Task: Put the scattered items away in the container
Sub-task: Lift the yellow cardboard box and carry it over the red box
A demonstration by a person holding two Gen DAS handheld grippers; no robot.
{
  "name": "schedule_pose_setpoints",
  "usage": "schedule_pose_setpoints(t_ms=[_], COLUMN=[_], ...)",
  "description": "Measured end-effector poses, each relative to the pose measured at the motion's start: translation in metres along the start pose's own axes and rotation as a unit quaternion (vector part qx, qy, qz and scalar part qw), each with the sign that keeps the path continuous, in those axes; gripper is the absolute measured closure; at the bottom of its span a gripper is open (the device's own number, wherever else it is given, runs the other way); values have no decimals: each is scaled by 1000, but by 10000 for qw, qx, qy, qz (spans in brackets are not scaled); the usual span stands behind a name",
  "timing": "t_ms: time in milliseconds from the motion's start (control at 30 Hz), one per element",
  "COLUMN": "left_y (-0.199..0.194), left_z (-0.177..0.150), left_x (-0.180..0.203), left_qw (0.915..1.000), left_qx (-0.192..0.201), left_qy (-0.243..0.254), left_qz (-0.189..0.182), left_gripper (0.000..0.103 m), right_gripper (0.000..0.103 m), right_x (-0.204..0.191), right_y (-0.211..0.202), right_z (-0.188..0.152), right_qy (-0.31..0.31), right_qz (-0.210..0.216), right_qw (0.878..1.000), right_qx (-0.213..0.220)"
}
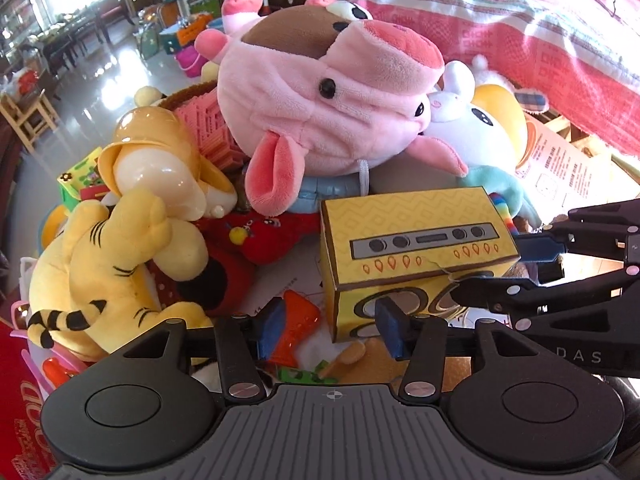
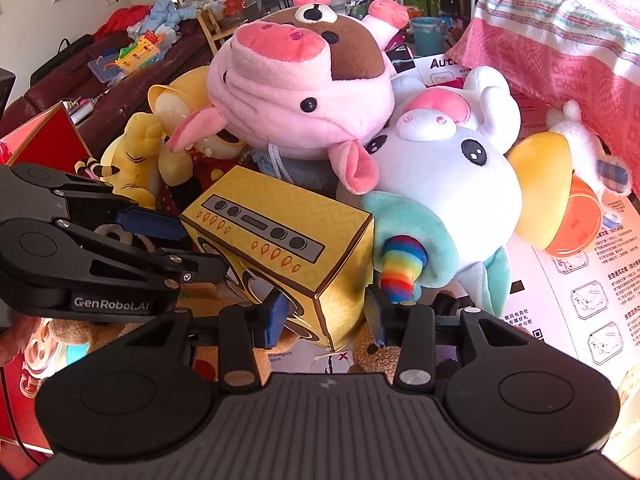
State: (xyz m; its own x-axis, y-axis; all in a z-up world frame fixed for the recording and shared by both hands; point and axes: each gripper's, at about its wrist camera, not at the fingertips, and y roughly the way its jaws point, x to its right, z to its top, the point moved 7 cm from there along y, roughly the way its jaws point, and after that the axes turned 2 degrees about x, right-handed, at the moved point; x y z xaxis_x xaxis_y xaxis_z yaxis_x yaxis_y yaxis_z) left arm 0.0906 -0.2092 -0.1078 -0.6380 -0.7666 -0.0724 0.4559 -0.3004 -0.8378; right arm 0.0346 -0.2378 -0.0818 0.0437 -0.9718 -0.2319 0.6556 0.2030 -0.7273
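Note:
A yellow cardboard radio box (image 1: 416, 256) (image 2: 280, 248) lies on a heap of soft toys. My right gripper (image 2: 326, 316) has its pads on either side of the box's near corner, shut on it; it enters the left wrist view from the right (image 1: 492, 272). My left gripper (image 1: 330, 326) is open just in front of the box, its right pad (image 1: 390, 328) near the box's speaker face; it shows at the left in the right wrist view (image 2: 180, 240). A big pink pig plush (image 1: 328, 92) (image 2: 300, 88) sits behind the box.
A yellow tiger plush (image 1: 116, 264), a red plush (image 1: 260, 240), a white unicorn plush (image 2: 448, 184) and a yellow-orange plastic toy (image 2: 560, 200) crowd around. A printed instruction sheet (image 2: 592, 280) lies right. A pink striped blanket (image 2: 560, 32) hangs at upper right.

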Motion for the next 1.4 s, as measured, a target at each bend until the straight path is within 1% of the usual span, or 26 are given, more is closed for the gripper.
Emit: schedule_pose_setpoints(t_ms=[33, 67, 133, 167, 200, 267, 367, 467, 533, 600, 867, 1067, 1233, 1400], left_y=[2, 5, 11, 14, 15, 16, 13, 11, 9, 3, -22, -37, -59, -88], left_z=[1, 1, 2, 1, 1, 2, 1, 0, 0, 0, 4, 4, 9, 11], left_x=[3, 6, 10, 12, 12, 12, 10, 8, 7, 6, 2, -3, -10, -20], left_qw=[10000, 10000, 9999, 9999, 9999, 9999, 9999, 9998, 9997, 9997, 9996, 9988, 9979, 9958], left_qx=[10, 16, -35, -67, -94, -120, -142, -152, -130, -73, 153, 242, 434, 663], left_qy=[36, 54, 98, 73, 11, 34, -40, -125, -181, -220, -248, -417, -477, -585], left_qz=[1, -5, -13, -74, -89, -5, 3, -7, -16, -14, 14, -18, 58, 245], left_gripper=[38, 40, 49, 65, 71, 76, 80, 81, 81, 81, 81, 81, 81, 80], right_gripper=[56, 56, 56, 56, 56, 56, 56, 56, 64, 64, 65, 64, 64, 64], right_x=[0, -1, -1, -1, -1, 0, -1, -4, -8, -13, -20, -26, -38, -55], right_y=[0, 0, 0, 0, 0, 0, -2, -2, -3, -8, -23, -32, -44, -58], right_z=[0, 0, 0, 0, 0, 0, 1, 1, 2, 5, 15, 21, 34, 51], right_qy=[4, 1, -1, 16, 30, 37, 28, -40, -157, -375, -497, -586, -828, -1201], right_qz=[0, 0, -10, -4, -2, -2, -3, 2, 1, -65, -6, 83, 250, 423], right_qw=[10000, 10000, 10000, 10000, 10000, 10000, 10000, 10000, 9999, 9993, 9985, 9979, 9956, 9906], right_qx=[5, 5, 0, -9, -15, -22, -24, -33, -34, 39, 230, 274, 370, 492])
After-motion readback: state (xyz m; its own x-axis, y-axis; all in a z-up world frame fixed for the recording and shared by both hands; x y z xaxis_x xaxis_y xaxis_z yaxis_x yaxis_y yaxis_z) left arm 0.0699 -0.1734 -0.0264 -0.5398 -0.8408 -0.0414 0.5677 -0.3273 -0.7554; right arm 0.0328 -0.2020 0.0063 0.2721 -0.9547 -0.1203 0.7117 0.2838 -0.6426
